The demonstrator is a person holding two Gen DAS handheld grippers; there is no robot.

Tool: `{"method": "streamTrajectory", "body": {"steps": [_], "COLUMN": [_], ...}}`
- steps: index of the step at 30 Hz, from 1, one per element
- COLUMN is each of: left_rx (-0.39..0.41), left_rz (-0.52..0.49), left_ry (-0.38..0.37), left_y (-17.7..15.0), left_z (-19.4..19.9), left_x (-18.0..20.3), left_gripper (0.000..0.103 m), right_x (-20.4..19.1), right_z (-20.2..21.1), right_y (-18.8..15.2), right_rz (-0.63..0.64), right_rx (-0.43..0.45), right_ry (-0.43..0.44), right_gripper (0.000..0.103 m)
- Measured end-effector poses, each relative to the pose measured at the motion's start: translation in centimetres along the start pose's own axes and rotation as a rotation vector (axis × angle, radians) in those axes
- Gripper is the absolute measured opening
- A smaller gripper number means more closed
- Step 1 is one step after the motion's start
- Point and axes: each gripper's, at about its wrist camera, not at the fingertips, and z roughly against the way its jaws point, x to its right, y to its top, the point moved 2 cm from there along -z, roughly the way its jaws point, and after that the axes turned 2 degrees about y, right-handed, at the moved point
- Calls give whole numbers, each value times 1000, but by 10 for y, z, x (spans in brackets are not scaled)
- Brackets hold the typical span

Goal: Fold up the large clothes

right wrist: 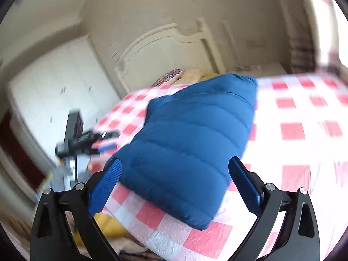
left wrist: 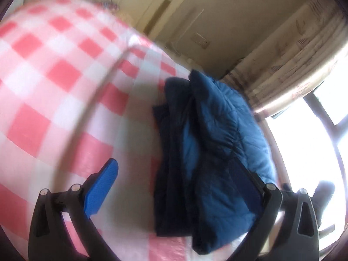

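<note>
A blue quilted jacket lies folded into a thick pad on the red-and-white checked bedspread. My right gripper hovers just in front of it, open wide, its blue pads on either side of the jacket's near end and clear of it. In the left wrist view the jacket shows its dark lining along one side. My left gripper is open wide too; its left pad hangs over the bedspread, while the right finger is against the jacket's edge. Blurred, the left gripper also appears at the bed's left side.
A cream headboard and pillows stand at the far end of the bed, a white wardrobe to the left. Something yellow lies below the bed's near edge. A bright window and a curtain sit beyond the jacket.
</note>
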Motion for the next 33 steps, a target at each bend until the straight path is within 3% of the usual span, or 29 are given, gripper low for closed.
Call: {"method": "streamTrajectory", "body": {"steps": [2, 5, 8, 16, 19, 21, 28, 33], "left_rx": [-82, -131, -170, -272, -303, -318, -323, -328], "left_rz": [97, 90, 80, 112, 66, 35, 67, 106], "left_ry": [-96, -96, -73, -199, -195, -184, -221, -284], "left_y": [-3, -2, 0, 8, 12, 15, 23, 24], "left_z": [-17, -40, -59, -95, -103, -109, -112, -111], "left_x": [-5, 0, 2, 12, 18, 22, 29, 24], "left_gripper": [101, 101, 101, 101, 102, 102, 101, 101], "right_x": [49, 77, 78, 76, 70, 65, 56, 52], "right_z": [0, -14, -31, -79, -93, -97, -103, -107], "right_y": [6, 1, 0, 3, -2, -3, -2, -1], "right_rz": [-264, -414, -392, -439, -466, -454, -414, -404], "right_rx": [-14, -93, -141, -265, -302, -310, -302, -301], "right_ry": [57, 109, 88, 124, 148, 140, 122, 121], "right_gripper": [97, 97, 97, 99, 99, 99, 99, 99]}}
